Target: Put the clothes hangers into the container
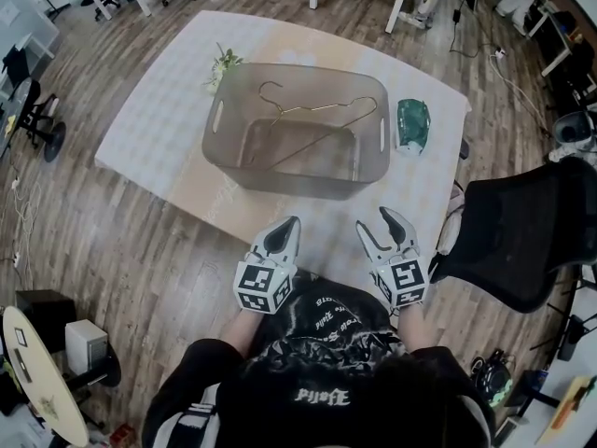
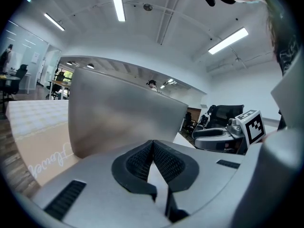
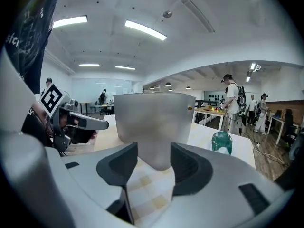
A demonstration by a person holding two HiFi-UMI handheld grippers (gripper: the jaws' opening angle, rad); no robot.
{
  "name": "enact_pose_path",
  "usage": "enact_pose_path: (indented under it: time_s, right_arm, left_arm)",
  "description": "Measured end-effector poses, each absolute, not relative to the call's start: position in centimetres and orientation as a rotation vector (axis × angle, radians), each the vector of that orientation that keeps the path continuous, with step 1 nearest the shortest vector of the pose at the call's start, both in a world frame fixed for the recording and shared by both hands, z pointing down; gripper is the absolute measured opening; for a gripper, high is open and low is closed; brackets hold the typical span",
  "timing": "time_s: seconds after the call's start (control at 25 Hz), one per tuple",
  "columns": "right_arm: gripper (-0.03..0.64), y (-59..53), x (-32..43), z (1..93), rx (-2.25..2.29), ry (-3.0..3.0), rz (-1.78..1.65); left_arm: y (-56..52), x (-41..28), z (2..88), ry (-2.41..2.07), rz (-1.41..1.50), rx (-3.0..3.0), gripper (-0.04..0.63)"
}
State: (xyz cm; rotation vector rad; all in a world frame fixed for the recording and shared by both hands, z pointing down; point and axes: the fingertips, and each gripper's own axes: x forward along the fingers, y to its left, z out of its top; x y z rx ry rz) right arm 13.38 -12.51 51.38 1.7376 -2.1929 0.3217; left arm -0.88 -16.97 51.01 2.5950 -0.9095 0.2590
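A translucent grey container (image 1: 296, 171) stands in the middle of the pale table (image 1: 159, 129). Thin gold wire hangers (image 1: 322, 110) lie inside it, leaning against its walls. Both grippers hover side by side at the table's near edge, short of the container. My left gripper (image 1: 289, 225) is shut, its dark pads meeting with nothing between them (image 2: 153, 146). My right gripper (image 1: 375, 222) is open and empty (image 3: 154, 163). The container's wall (image 2: 123, 113) fills the left gripper view, and its corner (image 3: 154, 122) stands straight ahead in the right gripper view.
A green glassy object (image 1: 412, 124) lies on the table right of the container, also seen in the right gripper view (image 3: 222, 142). A small plant sprig (image 1: 224, 63) sits at the container's far left. A black office chair (image 1: 522, 236) stands close on the right. People stand in the background.
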Motion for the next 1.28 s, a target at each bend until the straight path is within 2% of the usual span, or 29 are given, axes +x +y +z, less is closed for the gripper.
enact_pose_path:
  time_s: [0.04,0.24,0.64,1.28]
  right_arm:
    - [0.203,-12.6,13.3,51.4,1.732,-2.195,0.318]
    - [0.176,-13.0,12.5,51.7,1.717,-2.202,0.32]
    - [0.026,-13.3,12.0,51.5,1.726,-2.181,0.33]
    - [0.008,-14.1,10.1,51.8,1.604,-2.182,0.318]
  left_arm:
    - [-17.0,-1.0,51.1,-0.918,0.256,2.59,0.02]
    - [-17.1,-1.6,51.6,-0.927,0.25,2.572,0.02]
    - [-17.3,-1.2,51.6,-0.891,0.247,2.596,0.02]
    - [-18.3,-1.3,51.5,-0.887,0.249,2.617,0.02]
